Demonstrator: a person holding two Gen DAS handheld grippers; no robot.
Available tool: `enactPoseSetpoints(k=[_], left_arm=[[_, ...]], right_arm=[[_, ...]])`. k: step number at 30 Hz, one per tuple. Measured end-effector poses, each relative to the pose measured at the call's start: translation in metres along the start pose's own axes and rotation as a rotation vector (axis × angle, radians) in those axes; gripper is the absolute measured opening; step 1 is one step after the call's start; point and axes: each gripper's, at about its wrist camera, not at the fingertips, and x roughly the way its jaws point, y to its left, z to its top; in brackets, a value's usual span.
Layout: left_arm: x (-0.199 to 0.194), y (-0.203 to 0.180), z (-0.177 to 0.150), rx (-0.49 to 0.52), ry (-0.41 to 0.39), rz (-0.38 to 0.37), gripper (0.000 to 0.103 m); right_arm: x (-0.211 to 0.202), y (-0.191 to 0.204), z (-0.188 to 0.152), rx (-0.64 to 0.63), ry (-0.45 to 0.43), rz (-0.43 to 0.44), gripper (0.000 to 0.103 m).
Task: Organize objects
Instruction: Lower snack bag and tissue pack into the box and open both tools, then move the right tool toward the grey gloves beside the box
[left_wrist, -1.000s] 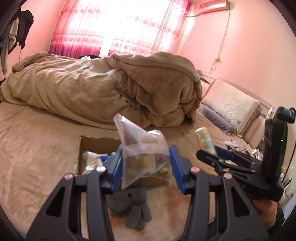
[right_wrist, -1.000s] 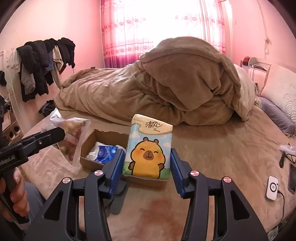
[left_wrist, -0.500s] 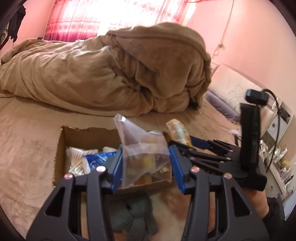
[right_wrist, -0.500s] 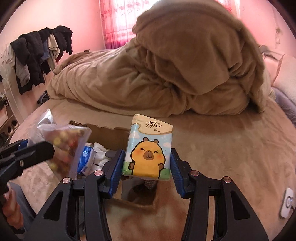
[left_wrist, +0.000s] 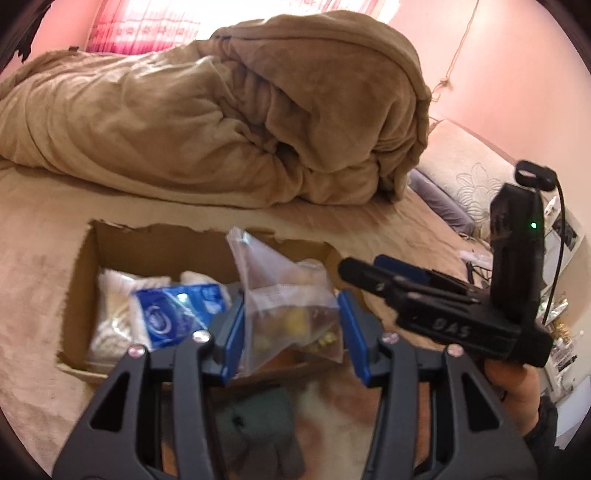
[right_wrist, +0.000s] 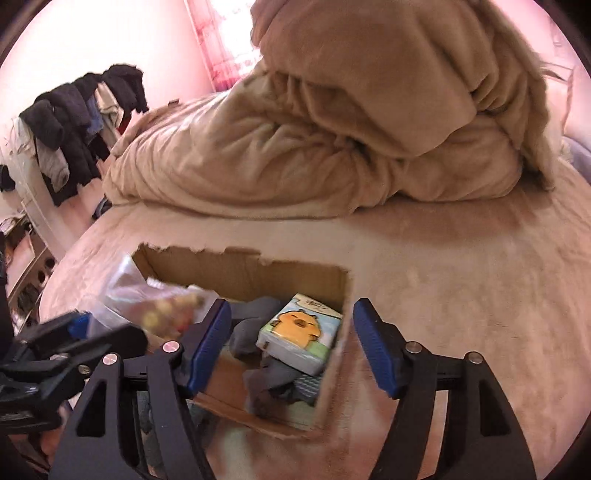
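Since the earlier frames the tissue pack has left the right tongs and now lies inside the cardboard box, and both tongs have come in closer over the box.

From the left wrist view, the left tongs (left_wrist: 291, 332) pinch a clear plastic bag (left_wrist: 284, 295) of small yellowish and brown pieces between the blue pads (left_wrist: 232, 339), its top corner sticking up above them. The bag hangs over the near right part of the cardboard box (left_wrist: 147, 243), which sits on the bed (left_wrist: 44, 221). In the box's left half lie a blue packet (left_wrist: 173, 317) and white bundles (left_wrist: 114, 306) beside it. A grey soft thing (left_wrist: 258, 424), blurred, lies on the bed just in front of the box. The right tongs (left_wrist: 369, 271) reach in from the right near the box's right edge. A heaped tan duvet (left_wrist: 258, 122) fills the bed behind.

From the right wrist view, the right tongs (right_wrist: 288, 347) stand spread wide with nothing between them, directly above the box (right_wrist: 240, 266). The tissue pack (right_wrist: 299, 332), printed with an orange cartoon animal, rests tilted in the box's right end on grey cloth items (right_wrist: 258, 376). The left tongs (right_wrist: 96, 343) enter from the left with the bag (right_wrist: 147, 302), blurred, over the box's left side. Dark clothes (right_wrist: 74, 122) hang by the far wall.
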Motion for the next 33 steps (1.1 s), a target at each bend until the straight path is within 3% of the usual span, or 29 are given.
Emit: enactPoseSetpoints(k=[7,10,12,15,23,33], left_arm=[[0.031,-0.006,-0.003,0.039,0.064,0.013,0.054],[0.037,-0.009,-0.006,0.069,0.085,0.048,0.065],[0.032,-0.009,-0.005,0.069,0.073,0.068,0.078],[0.018,-0.008,-0.003,0.071,0.039,0.102,0.086],[-0.037,-0.012,-0.005,0.141,-0.023,0.149,0.088],[-0.118,-0.009,-0.025,0.136,-0.091,0.167,0.088]], right_arm=[[-0.019,-0.025,-0.006,0.088,-0.031,-0.002,0.072],[-0.026,-0.028,-0.010,0.093,-0.046,-0.014,0.072],[-0.029,-0.027,-0.012,0.094,-0.050,-0.014,0.072],[-0.035,-0.023,-0.015,0.075,-0.068,-0.031,0.072],[-0.045,-0.020,-0.030,0.095,-0.076,-0.046,0.072],[-0.082,0.013,-0.053,0.076,-0.083,-0.095,0.072]])
